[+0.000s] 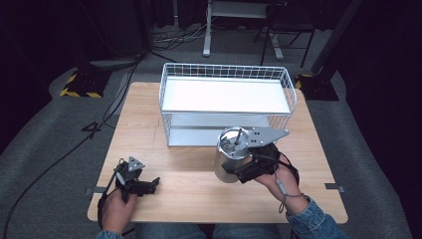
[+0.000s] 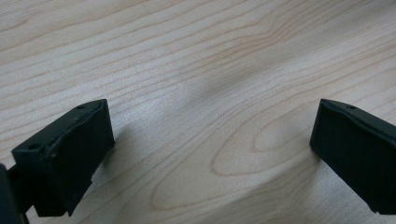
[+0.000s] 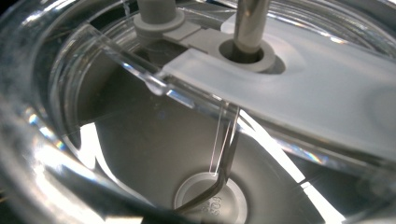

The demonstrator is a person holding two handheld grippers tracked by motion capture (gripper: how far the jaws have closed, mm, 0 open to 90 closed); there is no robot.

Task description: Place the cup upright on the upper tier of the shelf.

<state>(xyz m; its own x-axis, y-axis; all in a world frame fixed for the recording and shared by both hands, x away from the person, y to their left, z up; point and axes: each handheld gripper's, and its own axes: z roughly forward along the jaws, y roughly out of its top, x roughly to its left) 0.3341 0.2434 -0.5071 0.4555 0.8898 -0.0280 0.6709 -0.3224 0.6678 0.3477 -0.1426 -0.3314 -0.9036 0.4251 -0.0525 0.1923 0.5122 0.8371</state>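
**Right gripper grasping steel tumbler; left gripper released**

The right gripper [image 1: 249, 167] is clamped on the wall of a steel tumbler [image 1: 230, 158] with a clear lid and metal straw. The tumbler is tilted, held just above the wooden table [image 1: 199, 194], right of centre and near the front of the white wire shelf rack [image 1: 226, 102]. In the right gripper view, the clear lid [image 3: 299, 93] and metal straw [image 3: 250, 18] appear at close range.

The left gripper [image 1: 144, 185] sits low over the near-left table area, jaws spread apart and grasping nothing. The left gripper view shows bare wood grain [image 2: 205, 93] between them.
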